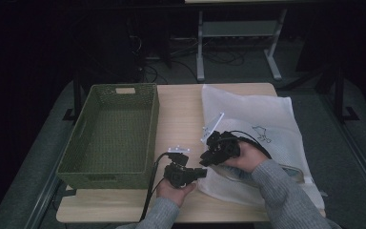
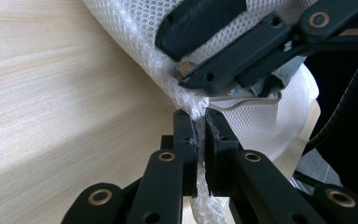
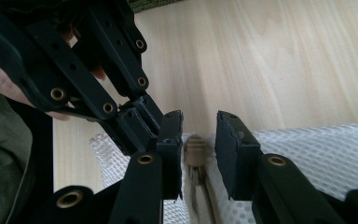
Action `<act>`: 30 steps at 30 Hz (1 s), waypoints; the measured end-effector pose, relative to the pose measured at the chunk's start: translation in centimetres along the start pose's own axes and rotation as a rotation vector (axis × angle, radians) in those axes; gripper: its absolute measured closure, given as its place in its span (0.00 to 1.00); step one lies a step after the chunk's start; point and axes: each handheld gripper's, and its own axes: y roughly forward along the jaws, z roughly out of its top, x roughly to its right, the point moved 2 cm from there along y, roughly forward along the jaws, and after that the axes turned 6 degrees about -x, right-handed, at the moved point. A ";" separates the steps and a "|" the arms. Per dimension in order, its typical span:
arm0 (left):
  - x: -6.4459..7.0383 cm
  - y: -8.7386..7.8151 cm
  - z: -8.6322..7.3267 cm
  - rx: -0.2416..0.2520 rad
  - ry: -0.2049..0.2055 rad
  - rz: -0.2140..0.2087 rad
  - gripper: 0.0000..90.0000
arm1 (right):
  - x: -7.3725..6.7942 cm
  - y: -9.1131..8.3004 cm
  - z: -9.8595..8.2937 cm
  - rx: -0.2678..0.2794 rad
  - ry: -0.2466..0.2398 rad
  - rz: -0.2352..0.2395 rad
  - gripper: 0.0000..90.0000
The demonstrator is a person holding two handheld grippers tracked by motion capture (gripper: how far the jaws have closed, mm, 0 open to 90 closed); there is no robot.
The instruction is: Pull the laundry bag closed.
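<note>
A: High view, item one: white mesh laundry bag [image 1: 262, 124], flat on the right half of the wooden table [image 1: 181, 114]. Item two: green woven basket [image 1: 112, 133], on the left half, well apart from the bag's near corner.

B: Left gripper [image 1: 183, 174]?

A: Left gripper view: left gripper [image 2: 199, 126] clamped narrow on a fold of mesh at the bag's near left corner [image 2: 186, 100]. Purpose, by my reading: to anchor the fabric so the zip end stays taut.

B: Right gripper [image 1: 219, 150]?

A: Right gripper view: right gripper [image 3: 199, 135] parted, jaws standing either side of a small beige zipper pull [image 3: 195, 149] without touching it. Probably lined up to pinch the pull; the view is dim, so the pull's exact shape is uncertain.

B: Pose?

A: Both forearms enter from the near edge. The left hand [image 1: 174, 190] is low at the table's front, its gripper pointing right toward the bag. The right hand [image 1: 248, 157] rests over the bag, its gripper angled left and down to meet the other at the corner.
</note>
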 end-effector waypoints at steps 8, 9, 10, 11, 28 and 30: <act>-0.2 -0.1 0.0 0.000 0.002 0.002 0.94 | 0.0 -0.3 -0.9 -0.015 -0.002 -0.011 0.88; -0.2 0.0 0.0 -0.001 0.004 0.004 0.94 | -0.1 -0.4 -1.1 -0.014 0.001 -0.015 0.88; -0.2 0.0 0.0 -0.003 0.002 0.003 0.94 | -0.1 -0.4 -1.2 -0.011 -0.001 -0.015 0.88; -0.2 0.1 0.0 -0.004 0.001 0.004 0.94 | 0.0 -0.3 -1.3 -0.012 0.001 -0.016 0.88; -0.4 0.1 -0.3 -0.004 -0.004 0.008 0.94 | -0.2 -1.0 -1.5 0.000 0.006 -0.027 0.88; -0.4 0.1 -0.3 -0.004 -0.009 0.007 0.94 | -0.1 -1.2 -1.9 0.002 0.014 -0.030 0.88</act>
